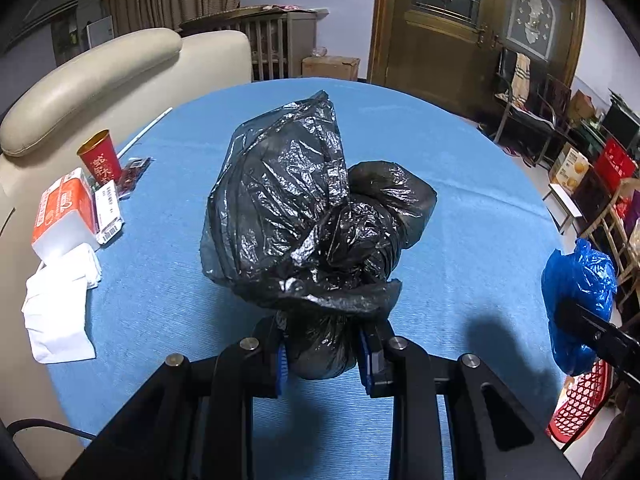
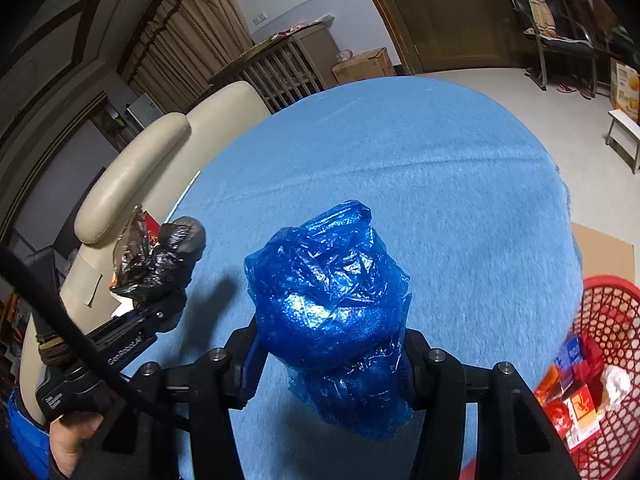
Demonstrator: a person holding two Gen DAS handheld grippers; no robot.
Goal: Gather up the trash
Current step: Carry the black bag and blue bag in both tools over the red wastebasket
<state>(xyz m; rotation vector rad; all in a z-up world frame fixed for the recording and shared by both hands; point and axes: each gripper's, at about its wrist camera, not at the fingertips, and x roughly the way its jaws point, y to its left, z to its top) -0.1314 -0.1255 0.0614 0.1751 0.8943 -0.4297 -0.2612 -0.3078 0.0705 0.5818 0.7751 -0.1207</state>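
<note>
White tissues [image 1: 60, 304] and an orange tissue pack [image 1: 64, 212] lie at the far left of the blue tablecloth [image 1: 460, 208], with a red paper cup [image 1: 100, 160] and a couple of snack wrappers [image 1: 132, 174] just behind them, so I judge there is still rubbish left on the table. In the middle my left gripper [image 1: 322, 356] has its jaws drawn narrow on the neck of a black plastic bag [image 1: 304, 216], whose crumpled bulk billows above the pads; my worry is that the thin film slides out of so small a bite if I swing it quickly. Further right my right gripper [image 2: 332, 364] is clamped at a moderate width on a blue plastic bag [image 2: 328, 300], held clear of the cloth. The red basket [image 2: 600, 360] sits at the far right, below the table edge, already holding cartons and paper. From here I could miss it: the blue bag is light and bulky, so it may catch on the rim or drift to the floor when I let go, and the black bag has to cross the whole table to get there
</note>
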